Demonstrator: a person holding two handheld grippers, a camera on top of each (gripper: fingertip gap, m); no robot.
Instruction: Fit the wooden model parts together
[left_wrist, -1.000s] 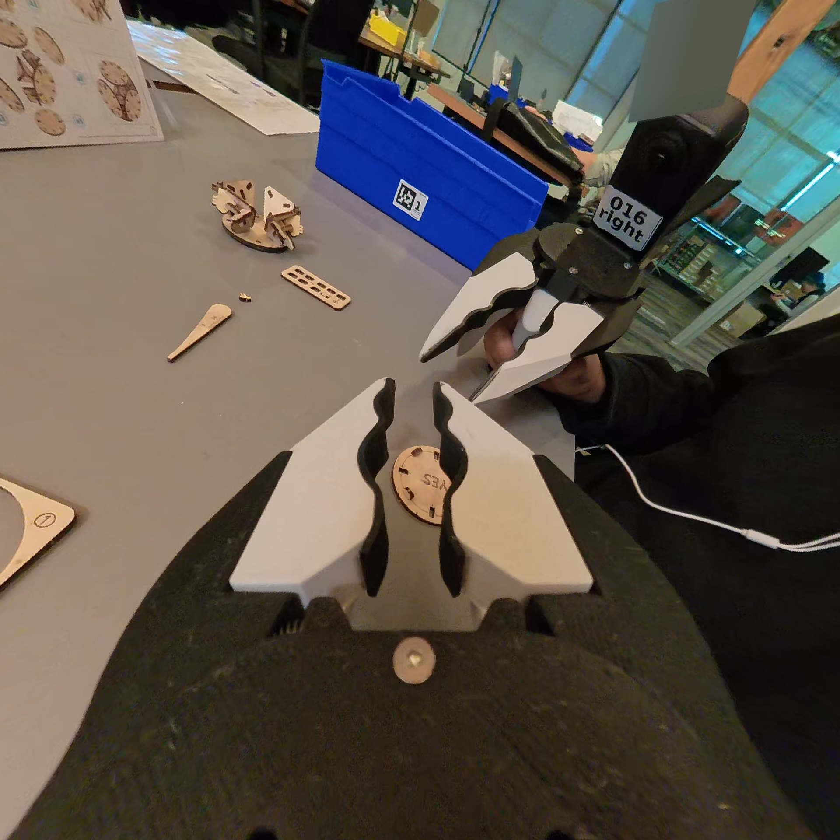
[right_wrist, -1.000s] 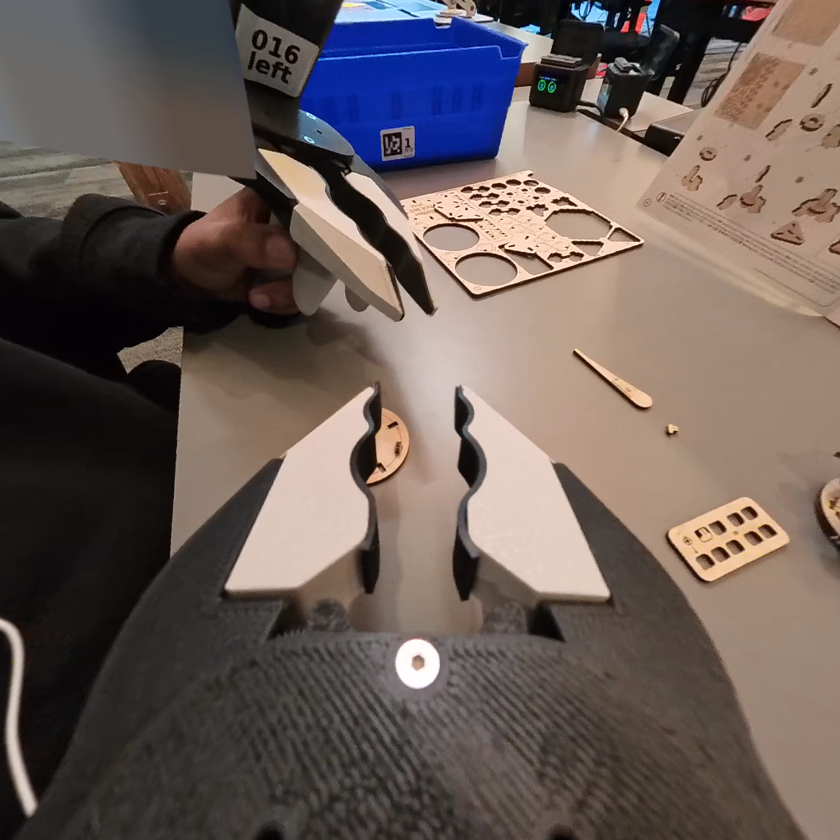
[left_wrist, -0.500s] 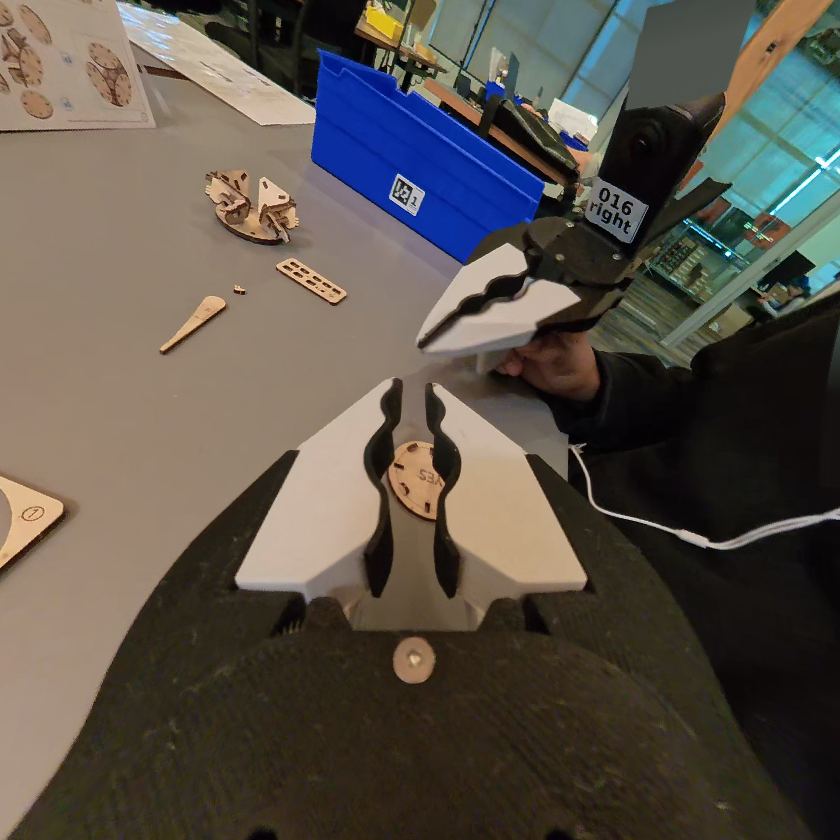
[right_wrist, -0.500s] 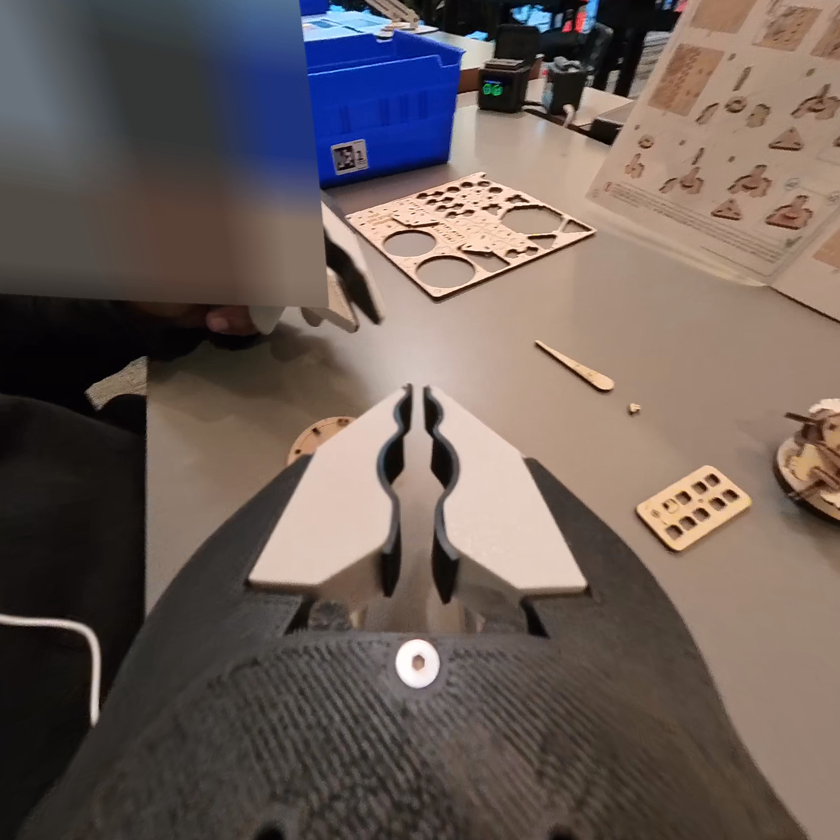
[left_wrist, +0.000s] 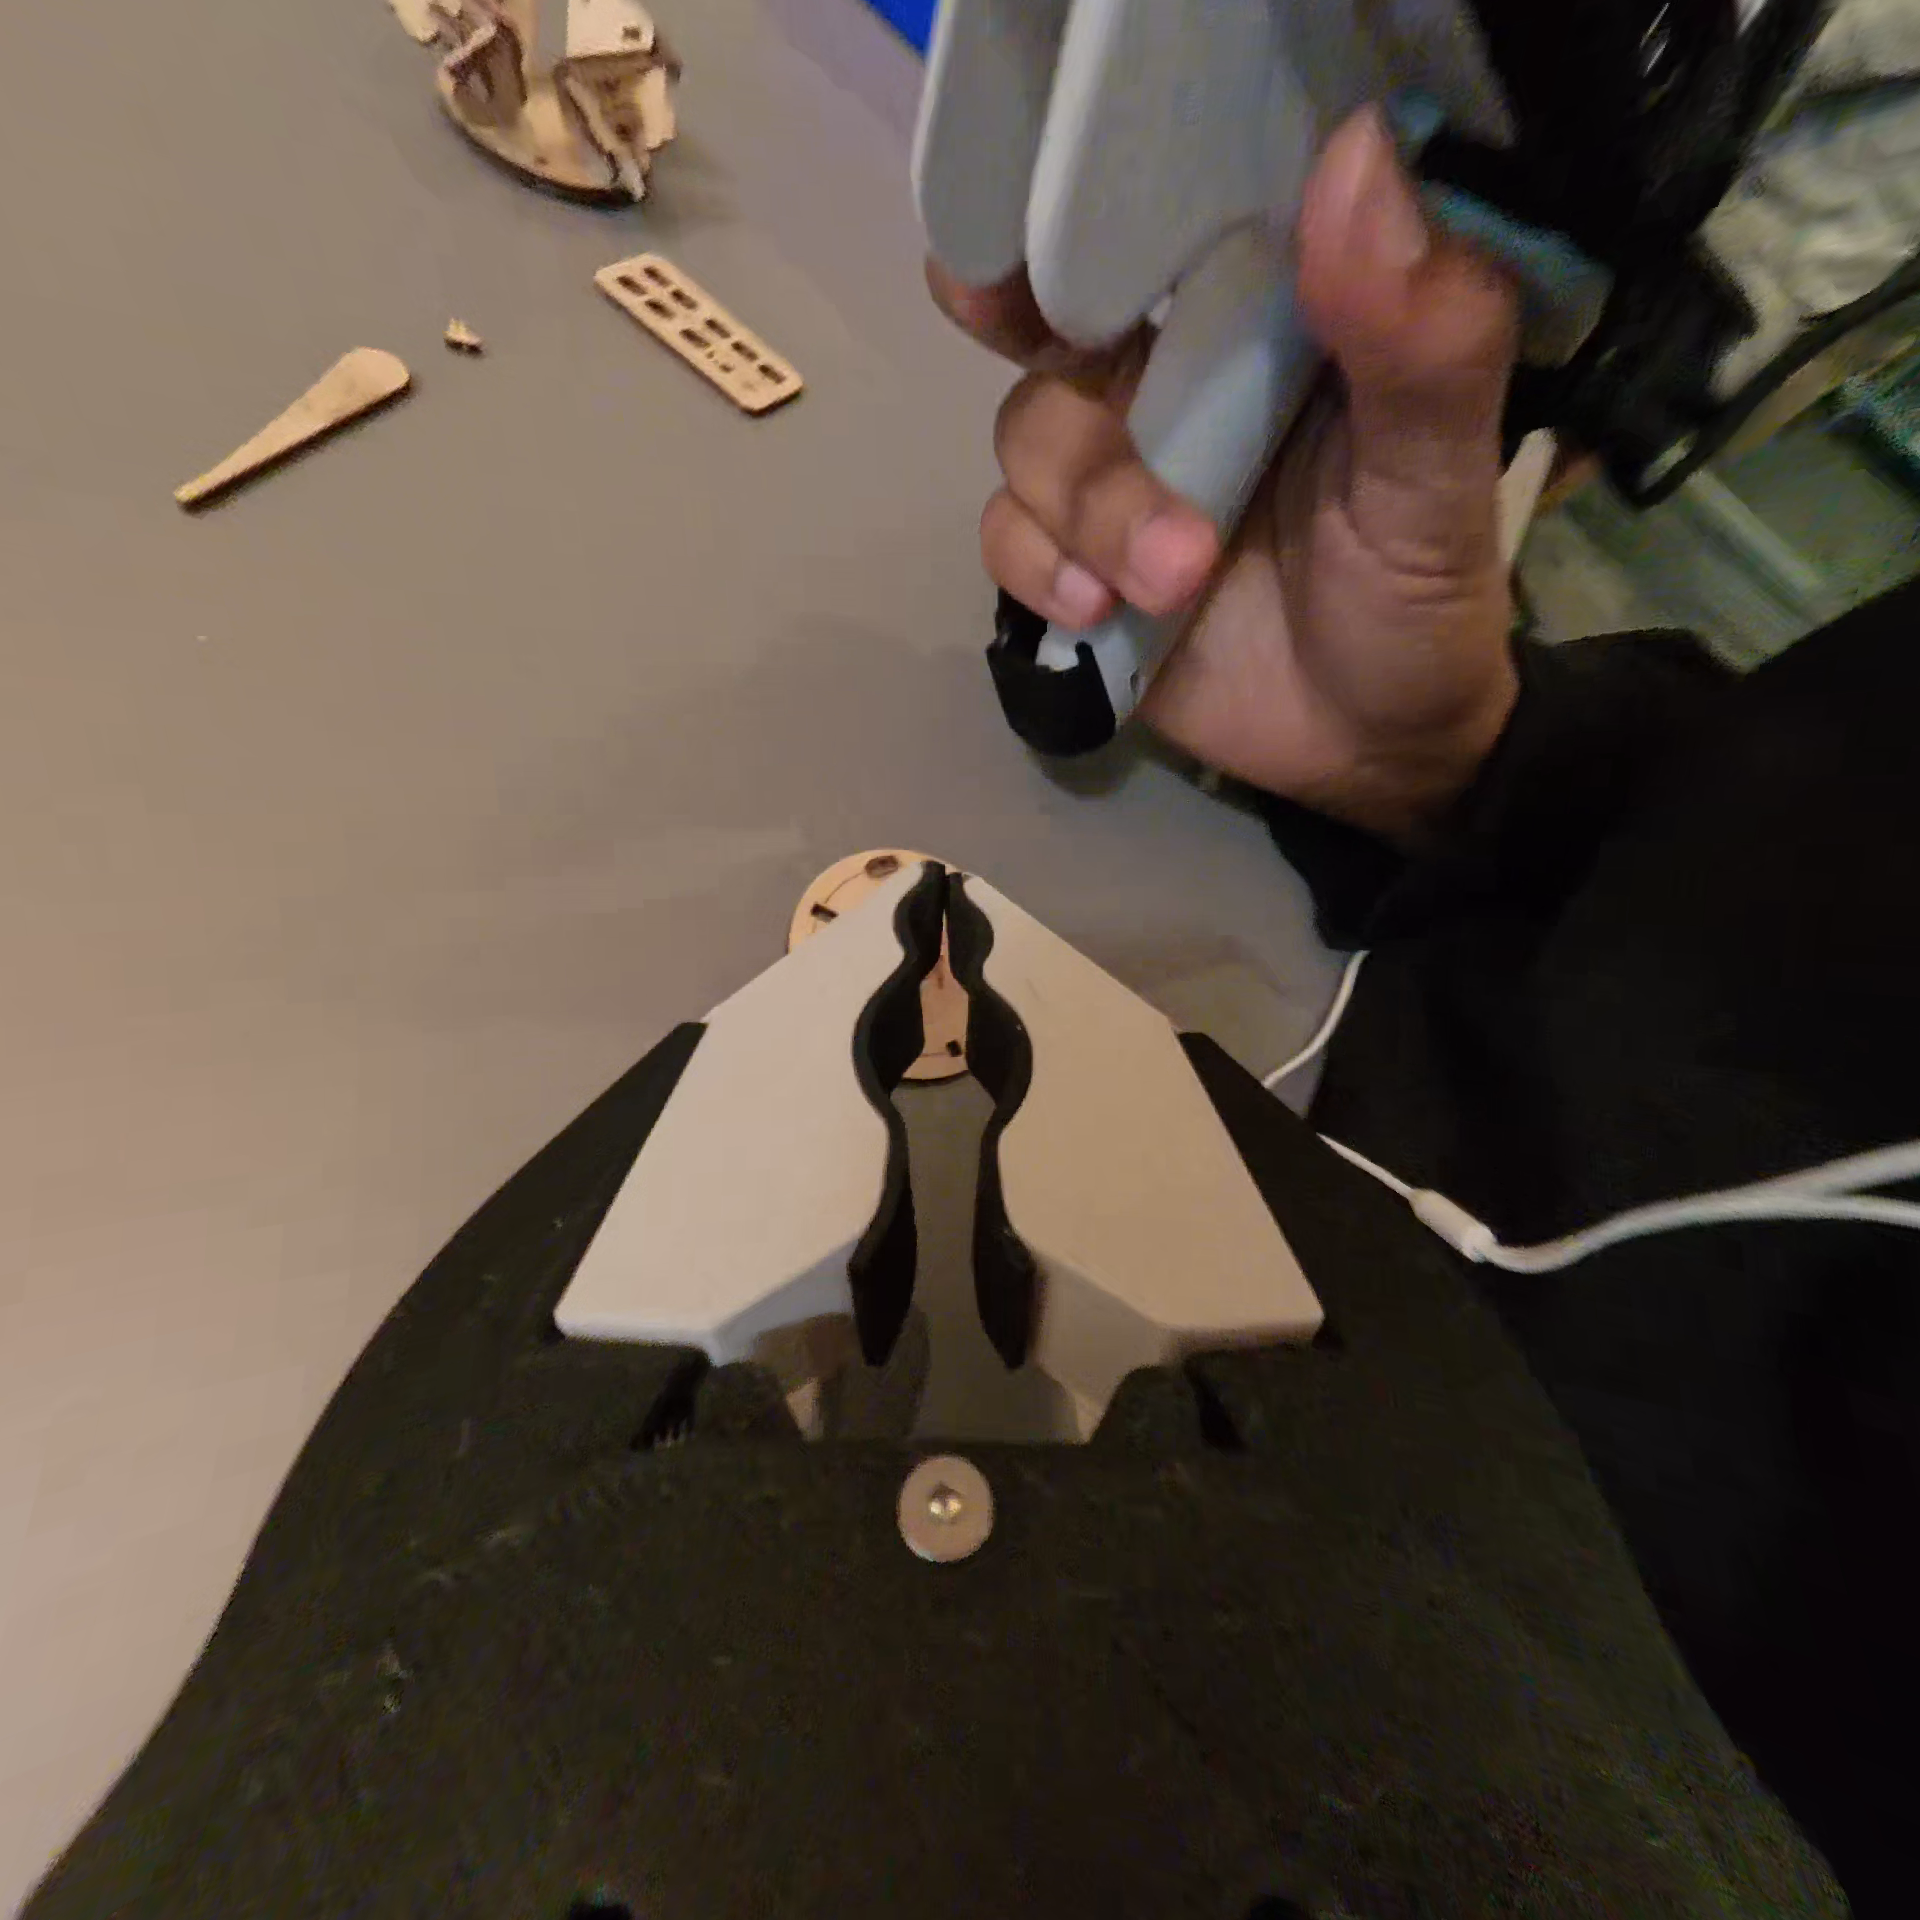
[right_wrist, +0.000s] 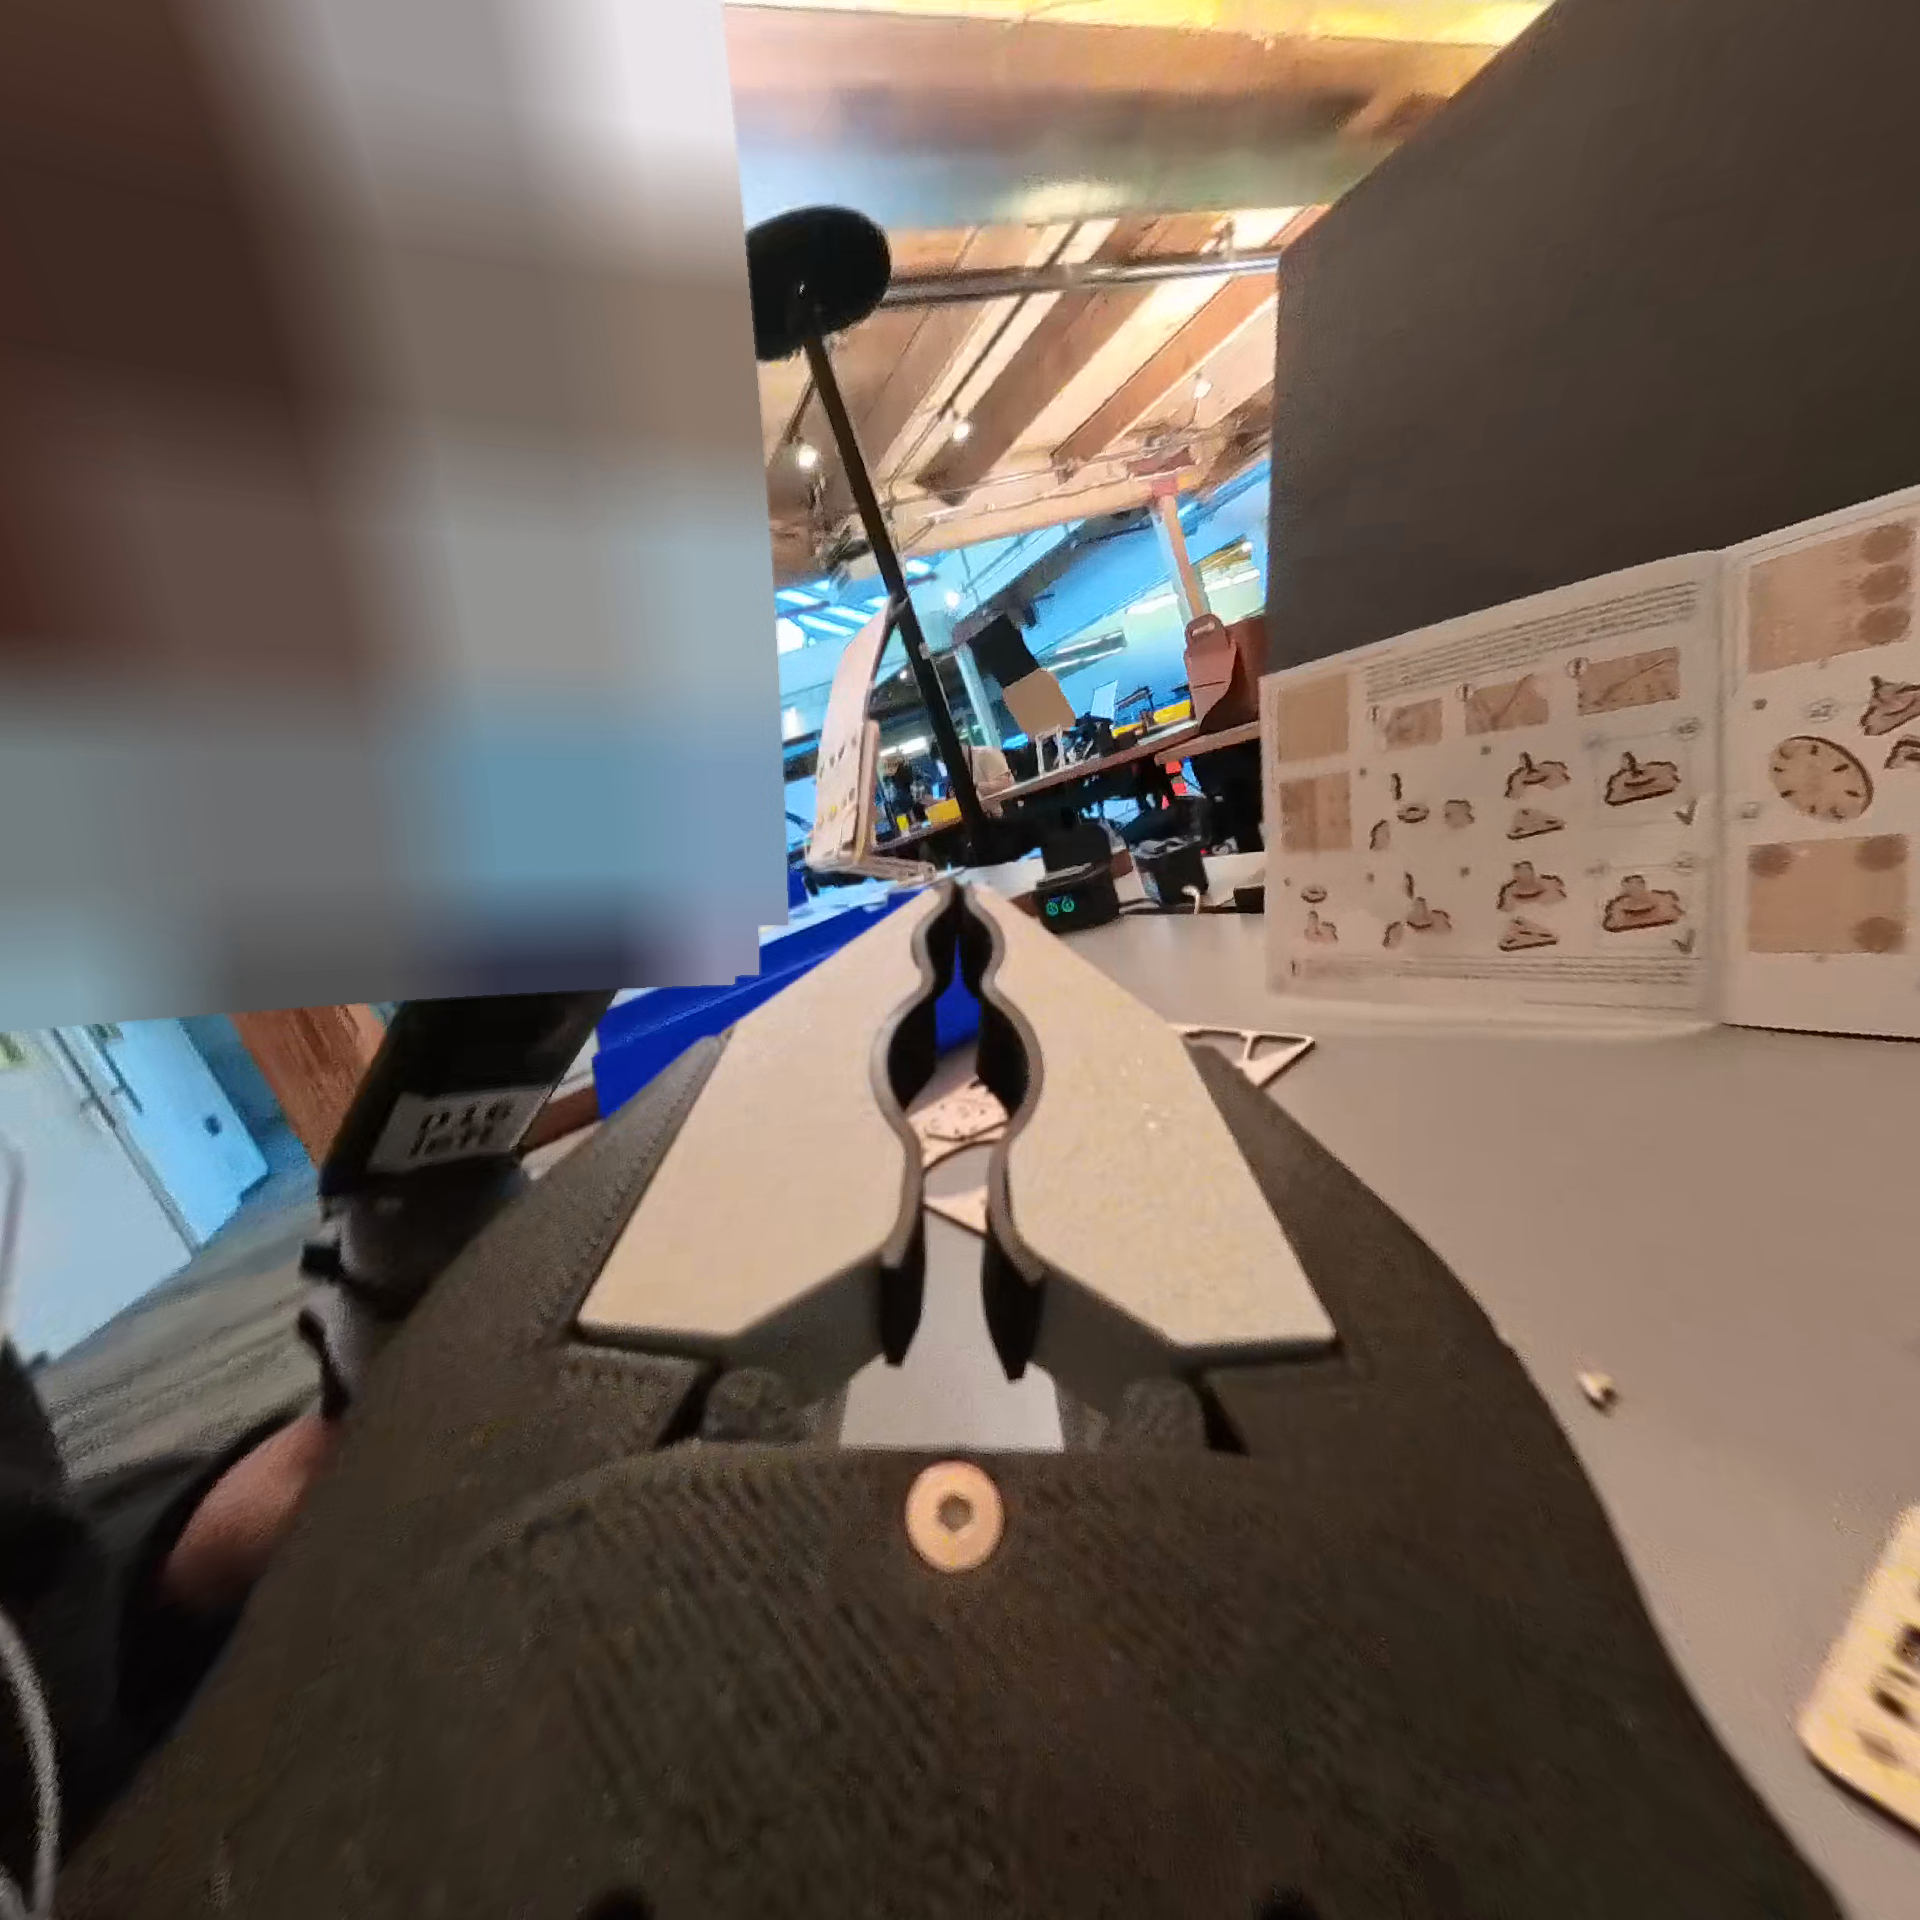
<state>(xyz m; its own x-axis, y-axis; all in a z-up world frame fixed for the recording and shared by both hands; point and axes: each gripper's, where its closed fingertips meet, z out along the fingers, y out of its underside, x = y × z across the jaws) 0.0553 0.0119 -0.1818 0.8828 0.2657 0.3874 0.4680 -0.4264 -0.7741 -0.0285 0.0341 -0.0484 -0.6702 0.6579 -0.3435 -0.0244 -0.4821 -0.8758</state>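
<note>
In the left wrist view my left gripper (left_wrist: 943, 883) is shut, its black pads meeting at the tips. A round wooden disc (left_wrist: 831, 904) with small slots lies flat on the grey table (left_wrist: 416, 727) under the fingertips and shows through the gap behind them. My right gripper (right_wrist: 961, 894) is shut with nothing between its pads. It is tilted up and points across the room. In the left wrist view it shows blurred at the top (left_wrist: 1039, 156), held by a hand (left_wrist: 1351, 571) just above the table.
A half-built wooden model (left_wrist: 561, 94), a slotted strip (left_wrist: 698, 332), a tapered stick (left_wrist: 296, 421) and a small chip (left_wrist: 462, 335) lie ahead on the left. An instruction sheet (right_wrist: 1558, 810) stands at the right, a blue bin (right_wrist: 707, 1018) behind. A white cable (left_wrist: 1558, 1236) trails at the right. There is about 15 centimetres between the tips of the two grippers. Both grippers' tips are roughly 15 centimetres from the tapered stick (left_wrist: 296, 421).
Both grippers closed from open to shut. My left gripper dropped lower over the disc. My right gripper swung up and came close above the left, now pointing away from the table.
</note>
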